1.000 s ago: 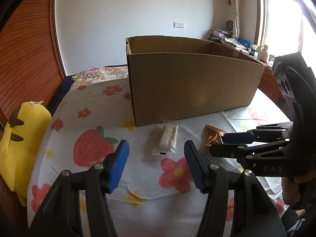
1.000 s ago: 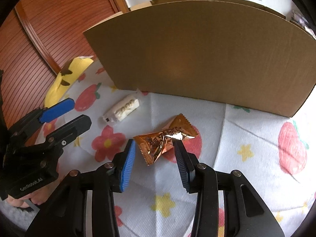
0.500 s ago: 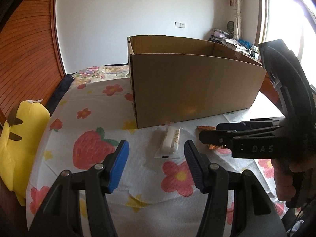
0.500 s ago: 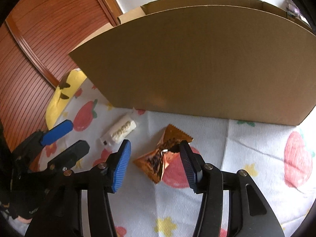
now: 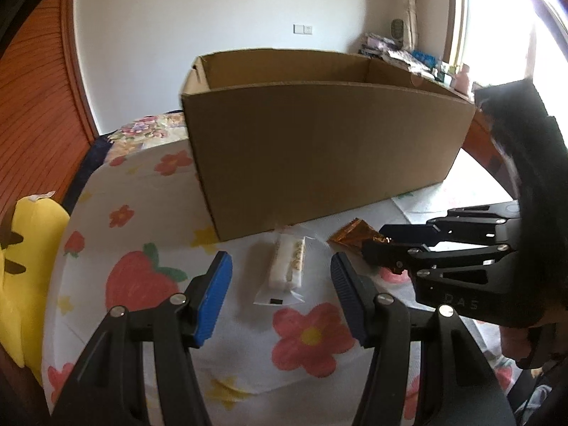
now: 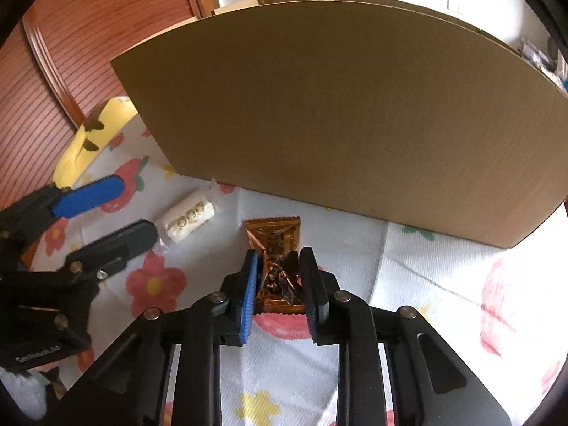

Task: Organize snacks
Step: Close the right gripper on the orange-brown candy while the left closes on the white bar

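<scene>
Right gripper (image 6: 278, 280) has just pinched the copper snack packet (image 6: 275, 248); left gripper (image 5: 280, 280) waits spread over the white snack (image 5: 287, 266).

A second ago the right jaws stood apart around the packet as it lay loose on the cloth; now they are pressed onto its crumpled middle, so 1 snack looks ready to lift into the cardboard box (image 5: 319, 149) just behind; the white snack lies untouched on the cloth, between the left gripper's parted blue pads, near the box's front wall; the surface is a white tablecloth (image 5: 142, 213) printed with strawberries and flowers; a yellow plush toy (image 5: 25, 266) sits at its edge, with wood panelling, a pale wall and a bright window beyond.
</scene>
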The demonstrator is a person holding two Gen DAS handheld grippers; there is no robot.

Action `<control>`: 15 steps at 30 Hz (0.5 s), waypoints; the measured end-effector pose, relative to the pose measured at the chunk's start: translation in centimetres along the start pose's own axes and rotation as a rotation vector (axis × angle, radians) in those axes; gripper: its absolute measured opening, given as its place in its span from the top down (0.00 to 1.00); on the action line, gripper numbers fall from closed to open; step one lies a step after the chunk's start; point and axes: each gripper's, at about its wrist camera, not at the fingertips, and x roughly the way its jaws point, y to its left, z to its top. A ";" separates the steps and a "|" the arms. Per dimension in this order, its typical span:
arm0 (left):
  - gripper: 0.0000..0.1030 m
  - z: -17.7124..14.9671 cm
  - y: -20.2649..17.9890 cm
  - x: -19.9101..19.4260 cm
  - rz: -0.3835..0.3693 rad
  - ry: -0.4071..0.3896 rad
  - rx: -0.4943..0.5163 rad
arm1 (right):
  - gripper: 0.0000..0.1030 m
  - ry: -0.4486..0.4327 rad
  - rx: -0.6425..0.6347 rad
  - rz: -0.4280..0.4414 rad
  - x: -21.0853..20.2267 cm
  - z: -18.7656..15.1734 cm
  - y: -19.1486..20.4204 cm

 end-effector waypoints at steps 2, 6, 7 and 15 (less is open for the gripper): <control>0.43 0.2 -0.3 0.6 0.011 0.024 0.011 | 0.80 -0.005 0.003 0.001 -0.1 -0.1 -0.1; 0.45 0.4 -0.5 1.8 0.011 0.069 0.002 | 0.81 -0.010 0.010 0.029 -0.8 -0.5 -0.6; 0.45 0.4 -0.6 2.0 0.021 0.071 0.008 | 0.81 -0.011 0.010 0.033 -0.8 -0.4 -0.6; 0.56 0.3 -1.4 3.5 0.045 0.098 0.022 | 0.81 -0.026 -0.012 0.035 -2.0 -1.2 -0.9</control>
